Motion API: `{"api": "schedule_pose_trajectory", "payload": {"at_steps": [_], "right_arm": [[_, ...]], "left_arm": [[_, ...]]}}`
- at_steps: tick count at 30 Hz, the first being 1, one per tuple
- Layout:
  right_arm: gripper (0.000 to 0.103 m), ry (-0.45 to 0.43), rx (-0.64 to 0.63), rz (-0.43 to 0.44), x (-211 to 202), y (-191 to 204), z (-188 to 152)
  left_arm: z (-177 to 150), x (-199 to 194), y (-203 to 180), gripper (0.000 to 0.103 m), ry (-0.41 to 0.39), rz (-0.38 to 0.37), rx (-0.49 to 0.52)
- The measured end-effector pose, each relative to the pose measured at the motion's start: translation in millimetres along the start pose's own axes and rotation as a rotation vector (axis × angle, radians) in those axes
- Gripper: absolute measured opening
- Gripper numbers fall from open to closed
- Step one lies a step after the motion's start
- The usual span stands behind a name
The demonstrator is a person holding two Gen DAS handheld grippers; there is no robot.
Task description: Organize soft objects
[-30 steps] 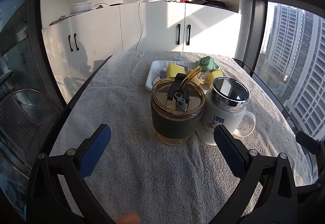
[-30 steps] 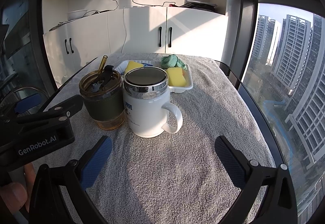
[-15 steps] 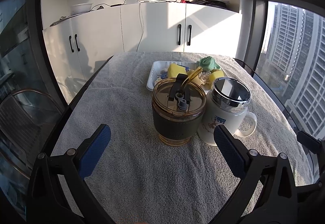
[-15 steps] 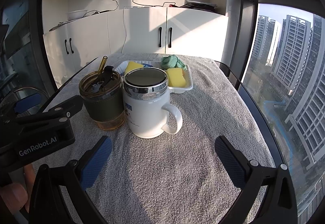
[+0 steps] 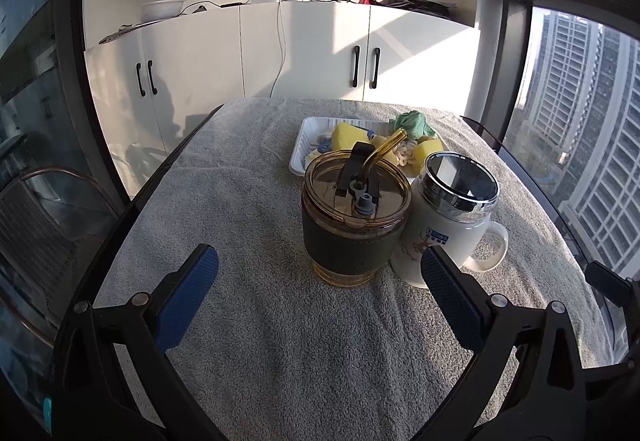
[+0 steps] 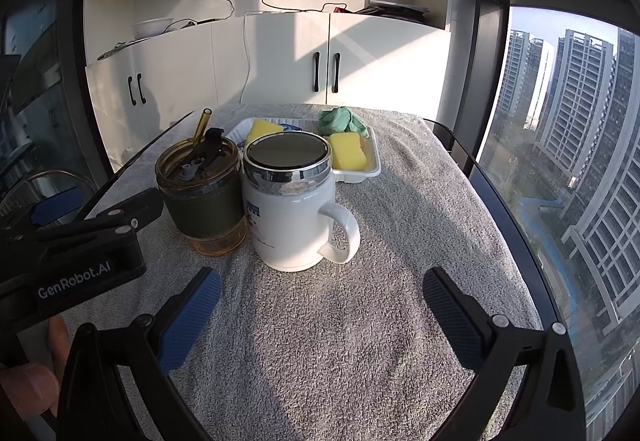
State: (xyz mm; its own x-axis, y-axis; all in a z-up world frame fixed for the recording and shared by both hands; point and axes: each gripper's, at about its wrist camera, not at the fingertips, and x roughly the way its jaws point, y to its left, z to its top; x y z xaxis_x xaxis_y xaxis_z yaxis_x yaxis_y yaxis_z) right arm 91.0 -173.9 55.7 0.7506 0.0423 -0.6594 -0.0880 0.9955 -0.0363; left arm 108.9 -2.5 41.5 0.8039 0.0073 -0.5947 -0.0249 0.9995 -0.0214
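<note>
A: Nearest the cameras, what's seen?

B: Left gripper (image 5: 320, 291) & right gripper (image 6: 322, 311) are both held low over the desk (image 6: 360, 341), fingers spread wide, nothing gripped. A hand (image 6: 30, 373) is glimpsed at the right view's lower-left edge.

A: Next out?

B: 2 cups, side by side, approx. touching: amber tumbler (image 5: 356, 219) w/ dark sleeve & straw, white lidded mug (image 6: 294, 209), handle turned to the right.

A: The soft items?

B: Behind the cups, in a white tray (image 6: 360, 172): 2 yellow sponges (image 6: 347, 156), a green cloth (image 6: 340, 121) at the far rim, a knotted cream rope piece (image 5: 404, 153). Partly hidden by the cups.

A: Step in hand?

B: Can't be settled. Softs gathered in 1 tray fits a sorted finish or a stock waiting to be dealt out. Any reach would have to be passed over or around the cups.

A: Surface, room?

B: Desk is covered w/ grey towelling, sunlit. White cabinets (image 5: 200, 53) behind, high-rise windows to the right.
</note>
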Motion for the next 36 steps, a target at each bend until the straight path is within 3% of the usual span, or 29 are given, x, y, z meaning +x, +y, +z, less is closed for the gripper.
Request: {"api": "schedule_pose_trajectory", "payload": {"at_steps": [11,36], "right_arm": [[0.103,0.008,-0.001,0.008,3.6,-1.8,-1.5],[0.103,0.014,-0.003,0.011,6.3,-4.3,-3.3]], "left_arm": [[0.7,-4.0,-2.9,0.103,-0.038,0.026,0.029],[-0.2,-3.2,-6.7,0.103,-0.022,0.025,0.043]]}}
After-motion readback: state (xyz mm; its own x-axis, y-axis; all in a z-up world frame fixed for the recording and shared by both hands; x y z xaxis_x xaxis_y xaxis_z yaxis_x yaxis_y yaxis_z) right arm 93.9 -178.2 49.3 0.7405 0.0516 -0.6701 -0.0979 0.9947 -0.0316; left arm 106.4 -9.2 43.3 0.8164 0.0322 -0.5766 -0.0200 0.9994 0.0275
